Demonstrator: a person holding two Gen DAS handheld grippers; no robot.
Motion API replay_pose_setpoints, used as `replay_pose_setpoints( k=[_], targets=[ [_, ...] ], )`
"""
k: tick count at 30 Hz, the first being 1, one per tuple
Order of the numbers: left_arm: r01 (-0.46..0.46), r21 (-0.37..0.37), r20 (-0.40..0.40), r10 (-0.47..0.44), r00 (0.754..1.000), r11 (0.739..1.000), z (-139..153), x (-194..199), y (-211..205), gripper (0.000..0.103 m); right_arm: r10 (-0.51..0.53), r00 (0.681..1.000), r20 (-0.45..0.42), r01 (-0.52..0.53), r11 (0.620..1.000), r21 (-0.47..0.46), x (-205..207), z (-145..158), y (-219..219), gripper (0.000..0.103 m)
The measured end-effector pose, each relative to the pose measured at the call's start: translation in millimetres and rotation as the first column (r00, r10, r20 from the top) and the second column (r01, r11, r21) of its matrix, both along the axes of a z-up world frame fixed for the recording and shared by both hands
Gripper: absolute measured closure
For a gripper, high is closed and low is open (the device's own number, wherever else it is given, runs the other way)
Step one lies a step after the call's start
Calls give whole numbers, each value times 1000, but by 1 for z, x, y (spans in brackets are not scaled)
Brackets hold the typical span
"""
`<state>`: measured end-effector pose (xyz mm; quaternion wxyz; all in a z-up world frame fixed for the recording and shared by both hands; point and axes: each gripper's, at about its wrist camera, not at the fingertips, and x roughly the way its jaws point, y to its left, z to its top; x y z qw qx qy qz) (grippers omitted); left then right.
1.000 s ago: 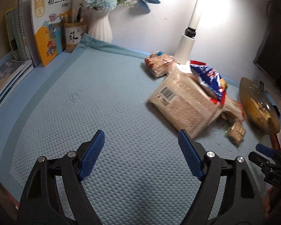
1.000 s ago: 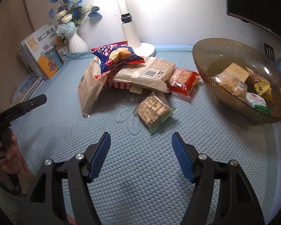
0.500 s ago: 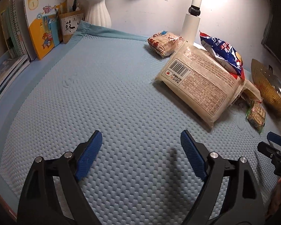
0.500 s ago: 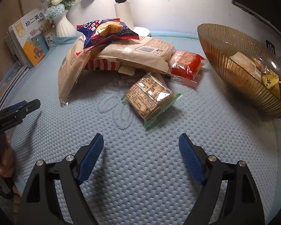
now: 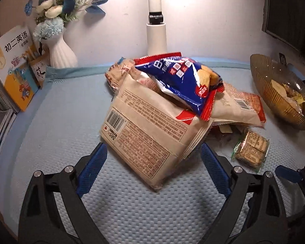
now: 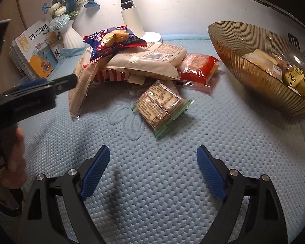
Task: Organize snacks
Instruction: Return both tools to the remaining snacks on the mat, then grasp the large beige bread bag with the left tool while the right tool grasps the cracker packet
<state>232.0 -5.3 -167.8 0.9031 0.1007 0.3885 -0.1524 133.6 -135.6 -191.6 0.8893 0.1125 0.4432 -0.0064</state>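
A snack pile lies on the blue mat (image 5: 57,122). A blue chip bag (image 5: 185,81) tops a large beige packet (image 5: 148,130), whose lower end sits between the jaws of my left gripper (image 5: 152,148). The jaws are opening and the pads stand just off the packet's edges. A green-edged biscuit pack (image 6: 160,105) lies a little ahead of my right gripper (image 6: 153,150), whose jaws are opening with nothing between them. A second beige packet (image 6: 148,61) and a red packet (image 6: 199,67) lie behind. The amber glass bowl (image 6: 244,61) at the right holds several wrapped snacks.
A white lamp (image 5: 156,34) stands behind the pile against the wall. A white vase of flowers (image 5: 59,50) and upright books (image 5: 16,65) fill the back left corner. A hand (image 6: 12,162) grips the left tool's handle at the left edge.
My left gripper swung right to the pile, so the beige packet now lies between its jaws. Both grippers opened wider. The right gripper sank a little nearer the biscuit pack.
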Motion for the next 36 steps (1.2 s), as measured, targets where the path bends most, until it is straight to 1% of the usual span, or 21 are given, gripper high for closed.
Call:
replay_pose_setpoints(
  k=[2, 3, 5, 7, 9, 11, 13, 14, 16, 17, 19, 21, 22, 23, 24, 27, 28, 30, 32, 34, 36],
  targets=[
    [3, 50, 37, -5, 999, 999, -5, -2, -8, 11, 6, 1000, -2, -6, 1000, 7, -1, -1, -3, 15],
    [9, 67, 42, -12, 999, 998, -7, -3, -10, 11, 10, 1000, -3, -10, 1000, 9, -1, -1, -3, 14],
    [15, 88, 43, -18, 999, 996, -10, -4, -10, 10, 17, 1000, -7, -17, 1000, 5, 0, -1, -2, 13],
    [-1, 95, 26, -1, 1000, 995, -10, 2, -1, 10, 23, 1000, -12, -23, 1000, -4, 1, -2, 0, 12],
    [-40, 84, 4, 40, 999, 996, -8, 11, 14, 10, 27, 1000, -13, -27, 1000, -9, 2, -2, 1, 11],
    [-101, 79, -18, 102, 995, 992, -5, 23, 37, 11, 31, 999, -10, -31, 1000, -7, 2, -2, 2, 11],
    [-194, 114, -6, 196, 981, 974, -1, 28, 60, 12, 30, 1000, -8, -30, 1000, 1, 2, -2, 1, 11],
    [-220, 107, 3, 221, 975, 969, 3, 26, 70, 13, 30, 1000, -9, -30, 1000, 5, 2, -2, 1, 11],
    [-226, 57, -19, 228, 974, 972, 10, 16, 92, 13, 29, 1000, -8, -29, 1000, 9, 2, -2, 0, 11],
    [-214, 23, -33, 214, 976, 977, 15, 14, 97, 12, 32, 999, -8, -32, 999, 9, 5, -2, -1, 11],
    [-159, -70, -52, 156, 986, 985, 29, 16, 100, 12, 38, 999, -9, -38, 999, 8, 5, -2, 0, 11],
    [-117, -168, -70, 107, 992, 979, 41, 28, 99, 9, 46, 999, -11, -46, 999, 6, 5, -1, 1, 11],
    [-103, -202, -83, 88, 993, 974, 44, 38, 97, 5, 50, 999, -17, -50, 999, 0, 6, 0, 2, 11],
    [-82, -218, -95, 63, 994, 972, 42, 51, 90, 3, 56, 998, -26, -56, 998, -10, 7, 3, 3, 11],
    [-70, -215, -103, 49, 994, 974, 39, 61, 83, 3, 59, 998, -31, -59, 998, -26, 9, 6, 4, 11],
    [-58, -136, -124, 41, 991, 989, 20, 87, 64, 3, 71, 997, -30, -74, 994, -81, 13, 21, 0, 11],
    [-58, -111, -135, 43, 990, 992, 12, 94, 60, 3, 79, 996, -31, -82, 994, -78, 18, 25, -5, 11],
    [-47, -92, -157, 32, 987, 995, -3, 103, 52, 3, 91, 995, -49, -93, 994, -48, 29, 24, -15, 11],
    [-51, -50, -136, 43, 990, 997, -10, 105, 48, 3, 99, 993, -67, -102, 994, -43, 43, 18, -20, 11],
    [-51, -46, -135, 44, 990, 998, -15, 107, 47, 3, 98, 993, -65, -102, 992, -75, 53, 12, -20, 11],
    [-58, -56, -156, 48, 987, 997, -21, 112, 49, 4, 83, 994, -69, -87, 994, -66, 62, 5, -23, 12]
  ],
)
